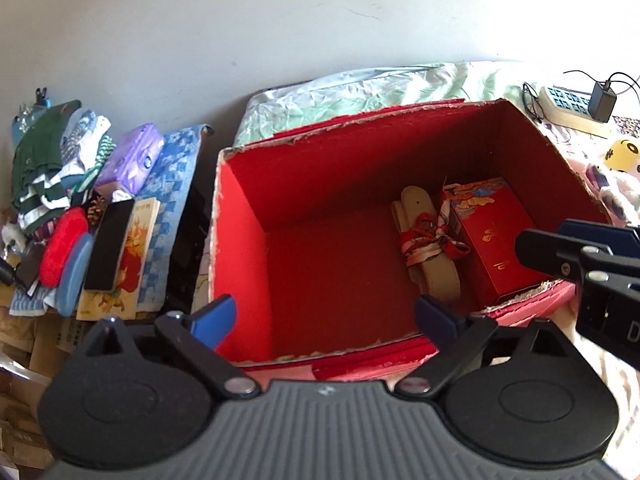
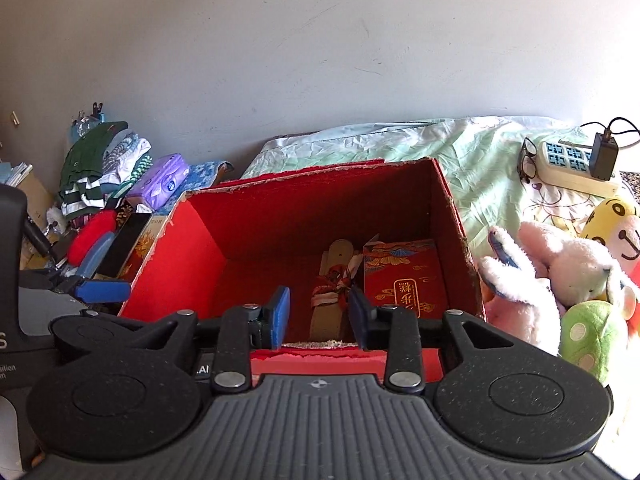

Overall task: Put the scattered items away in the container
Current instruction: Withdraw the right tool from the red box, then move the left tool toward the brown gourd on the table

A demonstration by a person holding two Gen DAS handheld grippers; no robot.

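A red cardboard box [image 1: 240,240] stands open-topped on the bed. On its floor lie a beige belt tied with red-and-white ribbon [image 1: 430,248] and a small red gift box [image 1: 496,236]. My left gripper [image 1: 326,320] hovers over the box's near edge, open wide, with nothing between its blue pads. My right gripper [image 2: 319,316] is over the near rim of the box [image 2: 172,260], open by a narrower gap and empty. The belt [image 2: 332,284] and gift box [image 2: 408,280] lie beyond it. The right gripper's fingers [image 1: 540,250] enter the left wrist view from the right.
Plush toys lie right of the box: pink [image 2: 560,272], yellow [image 2: 612,220], green [image 2: 592,332]. A power strip [image 2: 568,164] and glasses [image 2: 528,164] sit behind them. Left of the box lie folded clothes [image 1: 40,168], a purple tissue pack [image 1: 132,160] and a book [image 1: 124,264].
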